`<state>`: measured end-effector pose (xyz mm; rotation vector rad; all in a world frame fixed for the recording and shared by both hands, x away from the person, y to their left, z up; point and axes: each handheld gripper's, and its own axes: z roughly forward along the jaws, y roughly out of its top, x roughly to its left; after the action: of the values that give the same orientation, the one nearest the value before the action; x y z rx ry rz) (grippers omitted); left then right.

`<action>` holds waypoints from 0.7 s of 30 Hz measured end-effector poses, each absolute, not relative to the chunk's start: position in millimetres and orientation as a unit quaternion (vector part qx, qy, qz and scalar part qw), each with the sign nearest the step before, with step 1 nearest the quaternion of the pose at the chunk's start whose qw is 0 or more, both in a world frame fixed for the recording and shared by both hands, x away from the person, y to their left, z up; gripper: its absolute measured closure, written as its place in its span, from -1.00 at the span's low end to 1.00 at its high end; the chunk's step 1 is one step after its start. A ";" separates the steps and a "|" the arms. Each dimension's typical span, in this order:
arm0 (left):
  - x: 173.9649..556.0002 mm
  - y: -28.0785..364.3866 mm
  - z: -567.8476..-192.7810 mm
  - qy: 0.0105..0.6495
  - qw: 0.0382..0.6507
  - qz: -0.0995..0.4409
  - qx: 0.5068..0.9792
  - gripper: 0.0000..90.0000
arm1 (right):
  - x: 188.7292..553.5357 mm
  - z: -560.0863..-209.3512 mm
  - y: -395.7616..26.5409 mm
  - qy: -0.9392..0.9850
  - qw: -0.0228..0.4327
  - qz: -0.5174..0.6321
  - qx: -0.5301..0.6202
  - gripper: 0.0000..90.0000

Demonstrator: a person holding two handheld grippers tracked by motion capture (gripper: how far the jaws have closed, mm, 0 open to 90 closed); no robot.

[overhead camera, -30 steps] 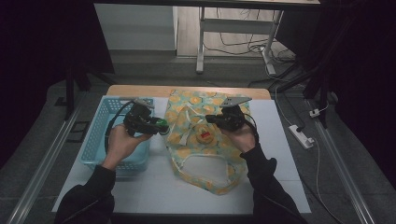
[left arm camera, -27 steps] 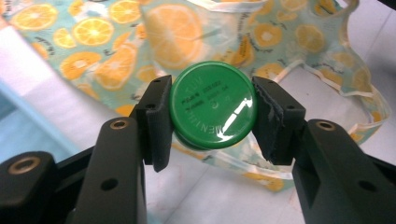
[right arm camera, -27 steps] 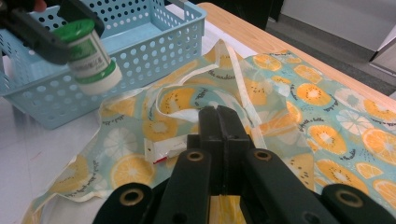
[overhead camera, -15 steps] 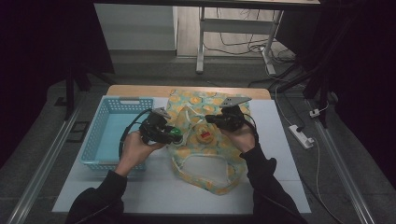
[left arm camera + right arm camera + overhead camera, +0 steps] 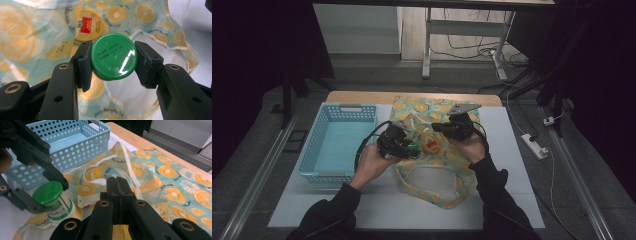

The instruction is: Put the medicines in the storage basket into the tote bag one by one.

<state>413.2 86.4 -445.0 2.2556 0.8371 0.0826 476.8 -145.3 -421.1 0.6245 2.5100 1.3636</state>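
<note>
Green-lidded jar (image 5: 113,60) is being clamped by its lid in L tongs (image 5: 113,65) over the fruit-print bag (image 5: 432,172) on tabletop (image 5: 512,165), R tongs (image 5: 117,185) pinching bag fabric shut, blue basket (image 5: 337,145) sitting just left.

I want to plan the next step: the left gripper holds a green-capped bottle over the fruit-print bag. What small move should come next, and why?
Probably lower the green-capped bottle into the bag. The left gripper clamps its cap above the bag's mouth, while the right gripper, shut on the bag's edge, seems to hold it open.
</note>
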 end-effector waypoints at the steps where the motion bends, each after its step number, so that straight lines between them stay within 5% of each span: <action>1: 414.0 83.8 -445.3 0.323 0.357 0.034 0.876 0.16 | 476.8 -421.0 -145.3 0.853 0.109 0.464 0.212 1.00; 21: 446.7 58.6 -454.1 0.348 0.318 0.085 0.877 0.16 | 475.2 -419.7 -144.1 0.853 0.109 0.466 0.210 1.00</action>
<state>446.7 58.6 -454.1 2.3079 0.9166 0.2247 475.2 -144.1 -419.7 0.6160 2.5073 1.3694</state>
